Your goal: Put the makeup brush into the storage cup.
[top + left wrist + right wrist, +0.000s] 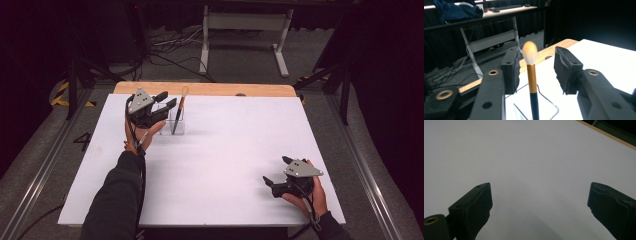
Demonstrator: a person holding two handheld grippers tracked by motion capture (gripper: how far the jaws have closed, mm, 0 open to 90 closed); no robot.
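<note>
In the upper left of the high view, the left tool (166, 100) was held above the far left part of the counter (225, 150), its jaws spread apart and pointing toward the makeup brush (180, 110); the brush stood upright in a clear holder (176, 124), its pale bristle head at the top, a gold ferrule below it and a dark handle running down into the holder; in the left gripper view the brush (532, 82) rose in the gap between the two black jaws of the left tool (536, 67), touching neither pad, with the holder's clear rim (549, 102) visible beneath it. At the lower right of the high view, the right tool (276, 171) rested low over the counter in the person's right hand (312, 197), well apart from the brush, its jaws wide open and holding nothing; the right gripper view showed those jaws spread over the bare white surface (529, 157). The counter was a white sheet over a wooden top, whose light edge (210, 89) showed along the far side; beyond it lay a grey floor with cables and the white legs of another table (245, 35), and the room around was dark; a blue garment (456, 11) lay on that far table at the upper left of the left gripper view.
</note>
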